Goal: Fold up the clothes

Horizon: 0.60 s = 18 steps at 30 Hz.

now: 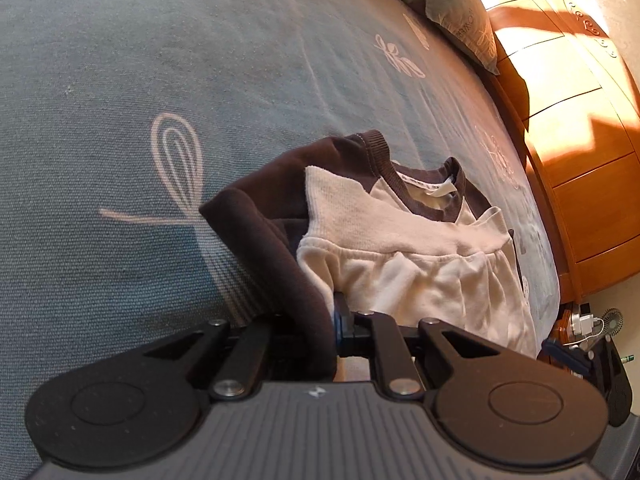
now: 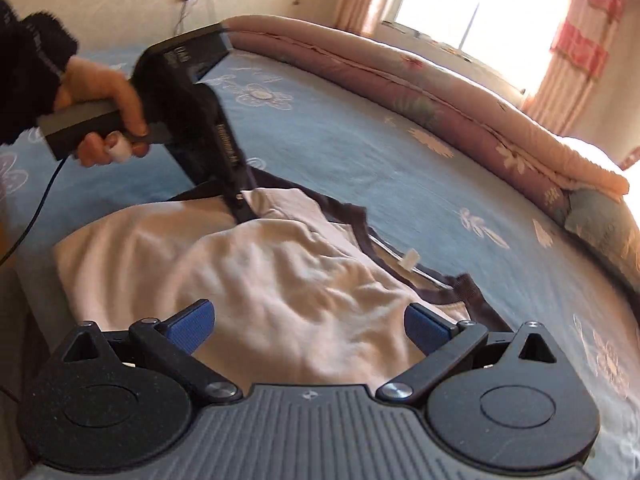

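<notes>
While the cream shirt (image 2: pixel 256 276) lies lengthwise on the blue bedspread (image 2: pixel 360 152), collar toward the quilt (image 2: pixel 400 76), the left gripper (image 2: pixel 242 210) pinches its brown sleeve (image 1: pixel 280 248); the right gripper (image 2: pixel 308 320) hovers, jaws wide.

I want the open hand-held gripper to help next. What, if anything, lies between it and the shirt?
Nothing visible. The right hand-held gripper hangs open directly over the cream shirt, while the left hand-held gripper is shut on the shirt's far side.

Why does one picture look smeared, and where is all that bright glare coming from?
Right wrist view: the shirt and bedspread are smeared by motion blur, and the window is blown out white. Left wrist view: sharper, with sun glaring on the wooden headboard; fisheye bends the bed's edges.
</notes>
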Each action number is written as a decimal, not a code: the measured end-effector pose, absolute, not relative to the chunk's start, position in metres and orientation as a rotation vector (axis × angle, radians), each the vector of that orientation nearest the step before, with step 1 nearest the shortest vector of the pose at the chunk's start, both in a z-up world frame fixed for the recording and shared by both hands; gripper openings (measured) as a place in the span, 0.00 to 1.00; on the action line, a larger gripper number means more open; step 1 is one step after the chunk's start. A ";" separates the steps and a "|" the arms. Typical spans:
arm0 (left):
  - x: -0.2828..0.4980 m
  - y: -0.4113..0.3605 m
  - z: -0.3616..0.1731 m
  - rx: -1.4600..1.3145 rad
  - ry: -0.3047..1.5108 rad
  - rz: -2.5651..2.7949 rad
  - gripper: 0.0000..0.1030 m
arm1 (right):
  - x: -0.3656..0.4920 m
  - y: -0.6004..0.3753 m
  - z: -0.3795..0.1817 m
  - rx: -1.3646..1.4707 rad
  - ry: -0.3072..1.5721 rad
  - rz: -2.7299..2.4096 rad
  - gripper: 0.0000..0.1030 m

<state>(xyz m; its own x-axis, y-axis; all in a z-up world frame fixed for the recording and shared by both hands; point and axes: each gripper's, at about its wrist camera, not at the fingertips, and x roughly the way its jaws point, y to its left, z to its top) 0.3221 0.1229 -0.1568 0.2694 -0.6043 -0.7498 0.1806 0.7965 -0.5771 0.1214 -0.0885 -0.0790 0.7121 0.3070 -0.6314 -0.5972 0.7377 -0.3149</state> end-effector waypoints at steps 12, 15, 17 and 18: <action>0.318 0.105 -0.146 -0.302 1.175 -0.489 0.14 | 0.053 0.028 -0.122 -0.993 0.461 0.640 1.00; 0.318 0.106 -0.146 -0.310 1.174 -0.487 0.14 | 0.047 0.035 -0.126 -1.051 0.425 0.613 1.00; 0.318 0.106 -0.147 -0.318 1.175 -0.487 0.14 | 0.044 0.041 -0.129 -1.082 0.401 0.598 1.00; 0.318 0.107 -0.147 -0.321 1.175 -0.486 0.14 | 0.043 0.046 -0.129 -1.087 0.391 0.595 1.00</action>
<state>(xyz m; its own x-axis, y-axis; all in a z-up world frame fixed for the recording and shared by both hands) 0.3182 0.1069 -0.1468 0.3010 -0.5212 -0.7986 0.1949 0.8534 -0.4835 0.0433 0.0463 -0.1291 0.7800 0.2568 -0.5706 -0.6257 0.3346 -0.7047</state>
